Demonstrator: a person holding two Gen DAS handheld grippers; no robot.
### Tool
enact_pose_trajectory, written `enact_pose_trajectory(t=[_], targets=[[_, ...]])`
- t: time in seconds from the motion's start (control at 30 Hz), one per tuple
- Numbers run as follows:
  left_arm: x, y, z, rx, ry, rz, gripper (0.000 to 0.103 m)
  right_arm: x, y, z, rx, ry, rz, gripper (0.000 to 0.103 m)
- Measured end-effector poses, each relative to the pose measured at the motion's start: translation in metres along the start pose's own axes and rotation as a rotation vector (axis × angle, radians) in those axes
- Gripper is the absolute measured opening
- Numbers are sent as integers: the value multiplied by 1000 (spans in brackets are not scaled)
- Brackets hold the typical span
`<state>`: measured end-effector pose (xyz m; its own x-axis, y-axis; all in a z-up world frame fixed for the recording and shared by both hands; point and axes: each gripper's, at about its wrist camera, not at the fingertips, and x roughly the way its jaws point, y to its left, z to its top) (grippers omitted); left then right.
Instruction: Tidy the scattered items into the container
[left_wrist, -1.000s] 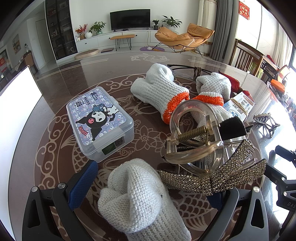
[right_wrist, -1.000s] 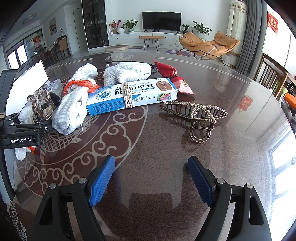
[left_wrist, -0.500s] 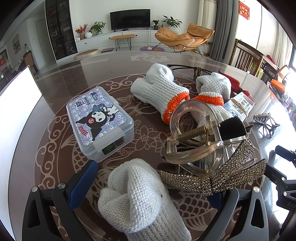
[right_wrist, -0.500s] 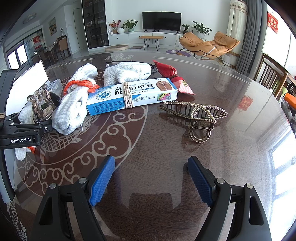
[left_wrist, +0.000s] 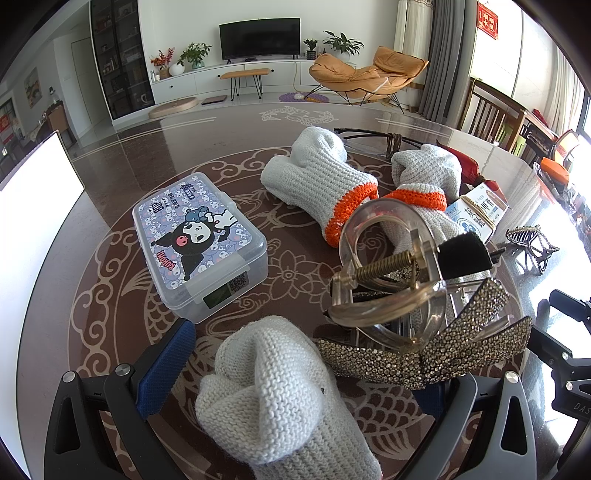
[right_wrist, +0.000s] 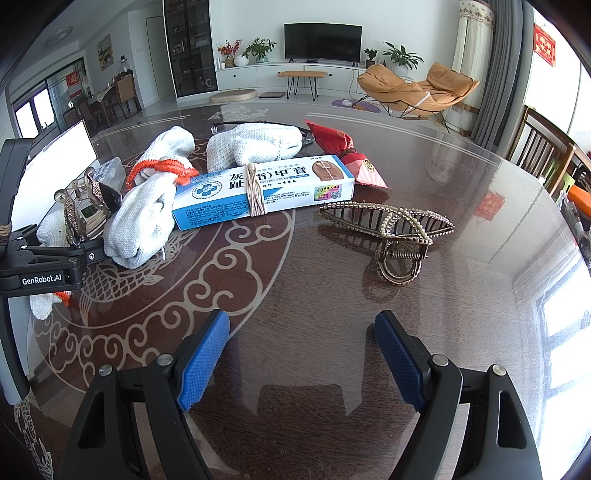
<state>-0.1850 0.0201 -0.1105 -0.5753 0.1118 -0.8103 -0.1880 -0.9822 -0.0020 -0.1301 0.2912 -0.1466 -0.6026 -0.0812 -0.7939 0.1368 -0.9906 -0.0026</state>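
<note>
While my left gripper (left_wrist: 295, 373) sits low over the table (right_wrist: 332, 314), its blue pads (left_wrist: 166, 365) stand wide apart, with a knit glove (left_wrist: 273, 391) and a rhinestone hair claw (left_wrist: 424, 350) lying between them; the right-hand pad is mostly hidden behind the claw clip, and I cannot tell whether either pad touches anything. That clip's clear plastic handles and brass spring rise in front of my lens. Ahead and to the left I see the lidded plastic box (left_wrist: 199, 243) with the cartoon print, closed, standing apart from the pile. Beyond the clip lie two more gloves with orange cuffs (left_wrist: 321, 184), touching each other, and the nail cream carton (left_wrist: 480, 214) leans against them.

My right gripper (right_wrist: 303, 358) hangs over bare tabletop, spread wide and holding nothing. Ahead of it rests a bronze pearl-edged hair claw (right_wrist: 391, 229), on its own, just beside the nail cream carton, which has a tan hair band (right_wrist: 255, 192) wrapped round it. A red snack packet (right_wrist: 340, 147) lies behind the carton.
</note>
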Motion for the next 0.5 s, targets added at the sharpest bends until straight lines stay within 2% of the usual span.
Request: enact_pose_trajectory(t=[0.5], targets=[[0,0,0,0,0,0,103,0,0,0,0,0,0,82]])
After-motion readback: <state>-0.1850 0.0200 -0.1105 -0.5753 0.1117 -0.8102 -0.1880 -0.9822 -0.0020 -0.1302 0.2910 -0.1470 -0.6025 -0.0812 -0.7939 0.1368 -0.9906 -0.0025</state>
